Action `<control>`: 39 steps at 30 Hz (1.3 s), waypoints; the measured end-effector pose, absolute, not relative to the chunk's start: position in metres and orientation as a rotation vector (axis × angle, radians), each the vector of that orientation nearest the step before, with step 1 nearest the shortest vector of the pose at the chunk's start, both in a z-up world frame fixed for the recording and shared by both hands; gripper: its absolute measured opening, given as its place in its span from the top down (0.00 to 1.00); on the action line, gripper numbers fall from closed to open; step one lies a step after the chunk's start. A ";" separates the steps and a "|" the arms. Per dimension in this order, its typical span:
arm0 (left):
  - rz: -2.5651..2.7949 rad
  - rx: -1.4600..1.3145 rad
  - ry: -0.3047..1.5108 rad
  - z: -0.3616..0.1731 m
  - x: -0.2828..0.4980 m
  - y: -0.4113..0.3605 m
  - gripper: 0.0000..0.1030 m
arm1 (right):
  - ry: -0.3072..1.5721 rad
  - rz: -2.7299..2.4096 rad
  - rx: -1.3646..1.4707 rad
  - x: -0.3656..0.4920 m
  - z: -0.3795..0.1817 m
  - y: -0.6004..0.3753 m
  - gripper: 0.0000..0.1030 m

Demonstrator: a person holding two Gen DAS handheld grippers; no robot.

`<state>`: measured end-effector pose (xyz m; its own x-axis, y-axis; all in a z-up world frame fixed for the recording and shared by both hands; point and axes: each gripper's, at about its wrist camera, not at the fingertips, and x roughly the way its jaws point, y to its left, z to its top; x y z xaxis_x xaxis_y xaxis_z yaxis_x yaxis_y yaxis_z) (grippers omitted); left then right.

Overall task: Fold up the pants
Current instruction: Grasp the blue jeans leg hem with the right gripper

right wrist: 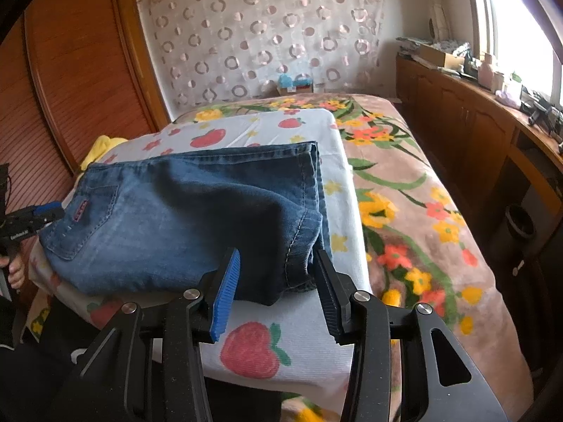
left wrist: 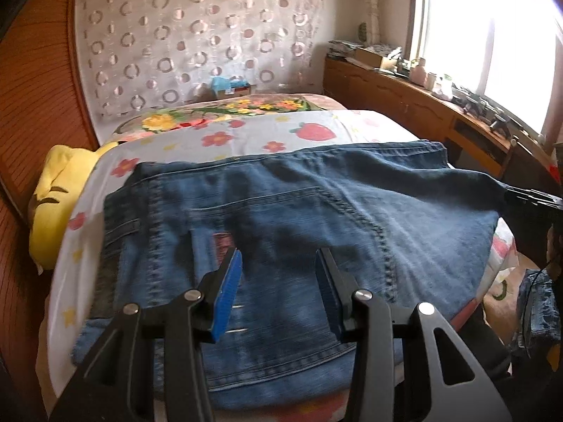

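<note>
Left gripper (left wrist: 278, 270), nearest in its own view: jaws stand parted with nothing between the pads, hovering over the seat of the jeans (left wrist: 281, 218). The blue pad (left wrist: 228, 295) is clear of the cloth, so the denim is judged released, not held. The left wrist frame is smeared, and whether the tips brush the fabric cannot be told.

Right gripper (right wrist: 278, 270): jaws likewise parted, straddling the hem corner of the folded legs (right wrist: 302, 246) without pressing on it. Judged a let-go position at the end of a fold, the leg ends having been laid over the seat.

The jeans lie folded to a compact rectangle on the strawberry-print sheet (right wrist: 274, 348), which covers a raised pad on the bed; back pocket (right wrist: 88, 218) faces up at the waistband end, hems at the opposite end. The placement on the raised flat surface suits pressing a crease. A further fold looks possible; whether one is intended cannot be judged.

Farther: floral blanket (right wrist: 404, 211) beneath, a yellow soft item (left wrist: 59, 190) at the bed's side, partly hidden by the sheet and not identifiable. The near edge of the jeans is cut off behind the left gripper's arms. The cluttered sideboard (left wrist: 404, 84) below the window is washed out by glare; its contents are illegible
</note>
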<state>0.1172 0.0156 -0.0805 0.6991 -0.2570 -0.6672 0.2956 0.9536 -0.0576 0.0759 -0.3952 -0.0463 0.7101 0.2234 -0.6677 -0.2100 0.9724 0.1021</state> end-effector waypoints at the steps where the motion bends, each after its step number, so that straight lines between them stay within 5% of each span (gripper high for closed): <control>1: -0.316 0.056 0.733 -0.079 0.117 0.012 0.59 | 0.742 0.240 0.017 0.075 -0.046 -0.395 0.58; 14: -0.360 0.074 0.731 -0.070 0.109 -0.017 0.59 | 0.753 0.226 0.003 0.074 -0.043 -0.389 0.59; 17: -0.368 0.077 0.733 -0.070 0.108 -0.024 0.59 | 0.752 0.214 -0.002 0.075 -0.042 -0.390 0.68; 19: -0.376 0.081 0.732 -0.069 0.107 -0.027 0.59 | 0.737 0.197 -0.006 0.074 -0.040 -0.393 0.89; 22: -0.383 0.086 0.732 -0.069 0.105 -0.031 0.59 | 0.705 0.200 0.008 0.072 -0.034 -0.396 0.95; 39: -0.379 0.065 0.726 -0.068 0.101 -0.026 0.59 | 0.586 0.249 -0.029 0.074 0.009 -0.375 0.98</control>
<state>0.1015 -0.0256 -0.0680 0.6835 -0.3151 -0.6584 0.3598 0.9303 -0.0717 0.0741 -0.3750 0.0091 0.8040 0.2242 -0.5508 -0.2405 0.9697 0.0437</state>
